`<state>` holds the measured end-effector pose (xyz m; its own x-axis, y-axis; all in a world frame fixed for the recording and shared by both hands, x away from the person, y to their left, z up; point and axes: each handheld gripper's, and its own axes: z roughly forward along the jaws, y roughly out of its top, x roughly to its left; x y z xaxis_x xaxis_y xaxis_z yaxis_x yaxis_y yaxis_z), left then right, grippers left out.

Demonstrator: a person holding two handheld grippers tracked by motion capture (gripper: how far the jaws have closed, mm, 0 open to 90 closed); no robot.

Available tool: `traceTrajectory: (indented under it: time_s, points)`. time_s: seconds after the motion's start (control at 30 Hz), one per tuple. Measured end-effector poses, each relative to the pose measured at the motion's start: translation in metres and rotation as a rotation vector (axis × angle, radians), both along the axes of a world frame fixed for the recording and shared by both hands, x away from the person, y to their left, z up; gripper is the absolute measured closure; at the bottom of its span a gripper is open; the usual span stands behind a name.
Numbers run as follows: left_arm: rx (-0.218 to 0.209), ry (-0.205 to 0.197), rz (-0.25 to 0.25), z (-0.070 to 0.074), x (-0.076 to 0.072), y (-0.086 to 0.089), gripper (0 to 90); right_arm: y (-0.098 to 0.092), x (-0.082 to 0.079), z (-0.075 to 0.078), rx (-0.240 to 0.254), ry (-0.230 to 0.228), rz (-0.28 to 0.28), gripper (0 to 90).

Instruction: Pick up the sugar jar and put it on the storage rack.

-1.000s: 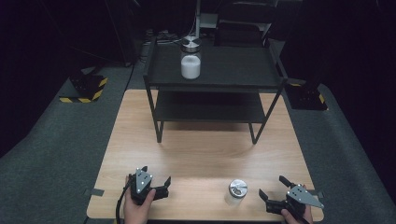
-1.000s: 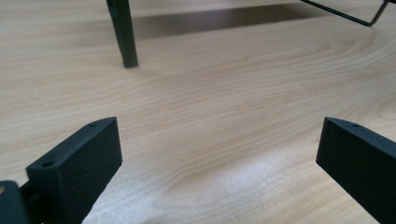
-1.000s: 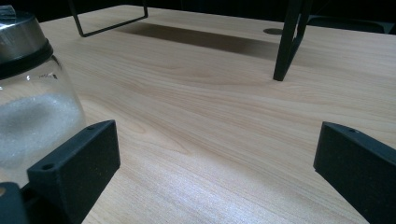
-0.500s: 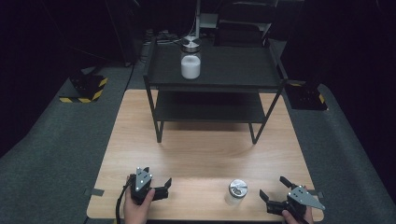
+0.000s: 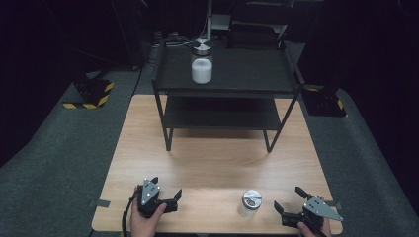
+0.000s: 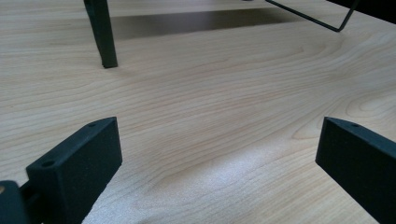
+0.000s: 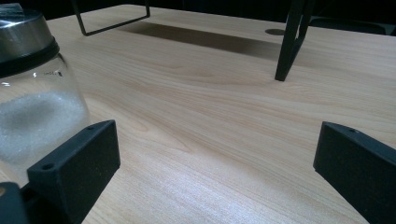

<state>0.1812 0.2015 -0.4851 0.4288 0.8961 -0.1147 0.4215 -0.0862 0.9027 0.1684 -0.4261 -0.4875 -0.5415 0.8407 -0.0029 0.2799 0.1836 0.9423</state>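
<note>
Both tongs spread wide, nothing gripped, both resting low at the near edge of the worktop (image 5: 212,163). Versus a second ago, barely any change: left tongs (image 5: 170,196) sit a touch lower and closer to the person, right tongs (image 5: 288,203) essentially where they were, jar untouched. Reads as pre-grasp, approach not committed yet. Likely target is the small glass jar (image 5: 251,202), standing upright on the worktop just to the inner side of the right tongs, between the two tongs but much nearer the right ones. In the right gripper view the jar (image 7: 35,93) sits just outside the left jaw, beside it, not between the jaws, so the right tongs would need to swing toward it before closing. Jar looks: clear glass, brushed metal lid with a dark band under it, white granular fill to roughly half height. Round, smooth glass, probably slippery if pinched off-centre. Left gripper view has only bare wood ahead of the left tongs (image 6: 219,140) and a leg of the black shelf rack (image 5: 227,89) further out. A second, similar jar (image 5: 201,64) stands on the rack's top shelf, well beyond both tongs.
</note>
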Motion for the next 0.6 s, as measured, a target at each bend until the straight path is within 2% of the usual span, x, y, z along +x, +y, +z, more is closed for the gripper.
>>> traceTrajectory:
  time_s: [0.1, 0.23, 0.4, 0.53, 0.6]
  points:
    - [-0.003, 0.005, 0.007, 0.0, 0.001, 0.0, 0.8, -0.002, 0.001, 0.0, 0.004, -0.001, 0.011, 0.1]
    - [-0.004, -0.006, 0.003, -0.001, -0.001, 0.001, 0.8, 0.0, 0.001, 0.001, 0.011, -0.008, 0.052, 0.2]
    - [-0.004, -0.023, -0.01, -0.003, -0.003, 0.003, 0.8, 0.009, 0.003, 0.007, 0.038, -0.035, 0.154, 0.4]
    - [-0.007, -0.017, -0.01, -0.002, -0.003, 0.003, 0.8, 0.013, 0.012, 0.007, 0.041, -0.019, 0.281, 0.4]
    - [-0.006, -0.011, -0.007, -0.002, -0.002, 0.002, 0.8, 0.017, 0.014, 0.007, 0.028, -0.009, 0.32, 0.5]
